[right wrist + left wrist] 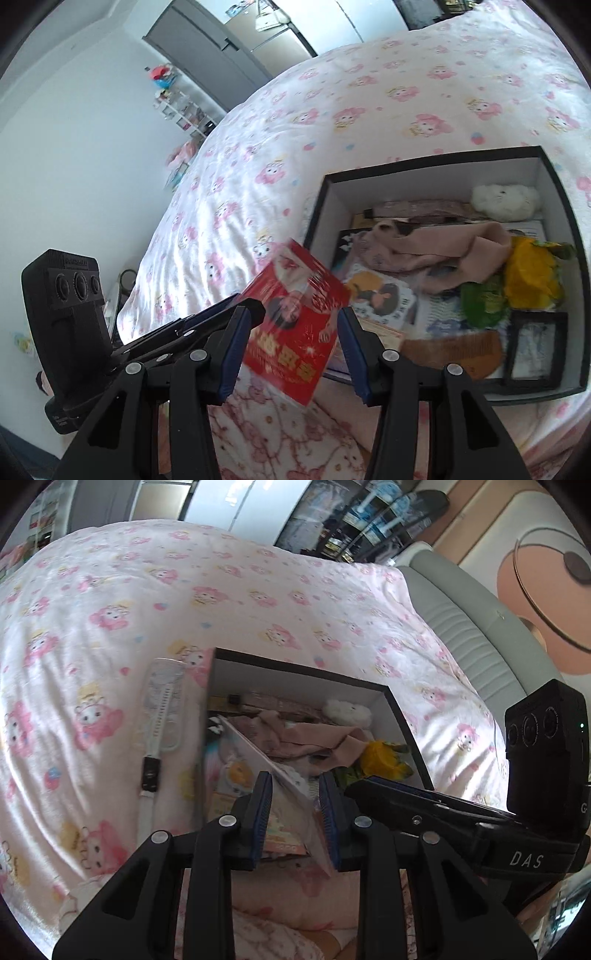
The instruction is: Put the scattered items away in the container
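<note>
A black box (295,666) with white inner walls lies open on the bed, part filled with a beige cloth (314,738), a white plush (347,710) and a yellow-green toy (380,758). My left gripper (295,786) is shut on a thin white glossy card (258,753), held slantwise over the box's near corner. In the right wrist view my right gripper (294,314) is shut on a red printed packet (295,332), just left of the box (424,160). A white watch strap in a clear pack (162,705) lies on the sheet left of the box.
The bed has a pink cartoon-print sheet (110,590). A grey padded headboard (472,635) runs along the right. Inside the box also lie a wooden comb (450,350) and a black photo frame (535,347). White shelves (184,110) and a grey wardrobe (207,55) stand beyond the bed.
</note>
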The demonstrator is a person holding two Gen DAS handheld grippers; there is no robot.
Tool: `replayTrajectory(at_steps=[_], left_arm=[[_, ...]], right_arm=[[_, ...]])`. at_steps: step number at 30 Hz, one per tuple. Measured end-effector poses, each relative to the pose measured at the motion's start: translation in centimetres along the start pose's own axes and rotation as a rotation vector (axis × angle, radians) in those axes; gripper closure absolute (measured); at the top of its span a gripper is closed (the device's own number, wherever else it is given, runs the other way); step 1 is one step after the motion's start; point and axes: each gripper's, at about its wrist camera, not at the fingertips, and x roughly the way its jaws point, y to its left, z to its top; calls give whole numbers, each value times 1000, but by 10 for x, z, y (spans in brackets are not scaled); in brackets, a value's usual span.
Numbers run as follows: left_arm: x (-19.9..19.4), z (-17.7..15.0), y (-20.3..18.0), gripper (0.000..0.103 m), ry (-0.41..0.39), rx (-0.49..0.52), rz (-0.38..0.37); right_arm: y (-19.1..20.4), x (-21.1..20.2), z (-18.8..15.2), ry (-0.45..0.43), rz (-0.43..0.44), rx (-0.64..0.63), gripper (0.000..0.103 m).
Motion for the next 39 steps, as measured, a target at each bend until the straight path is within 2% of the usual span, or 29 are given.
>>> replayTrajectory(at_steps=[2,5,10,15,19,26,32,33,35,37,39], left_arm=[[19,4,-19,80,34,48,-1],[34,3,-37,80,65,96,7],[38,1,-34,77,71,94,18],[39,-1,-9,77,69,32,47],[45,-5,6,77,97,14,78],[53,-11,2,77,114,25,83],[62,-9,-9,84,127,-1,36],[63,-9,-11,85,126,-7,17],[65,-6,-13,94,136,-36,-53],[69,-5,-15,97,153,-69,-124],[74,-6,-19,97,158,-74,-136]], right_arm=[[-20,-14,0,-29,-61,28,58],[-51,-24,-2,-47,-65,107,58],[-79,-24,-7,-45,-93,168,58],[-82,-11,-5,-14,-81,162,58],[-77,7,-6,19,-64,160,58],[-71,22,-15,42,-70,149,58],[-76,12,-17,23,-86,164,58],[-78,9,-17,17,-88,167,58],[-81,3,-19,5,-91,174,58],[-85,-3,-20,-8,-99,185,58],[-89,-8,-20,-19,-105,202,58]])
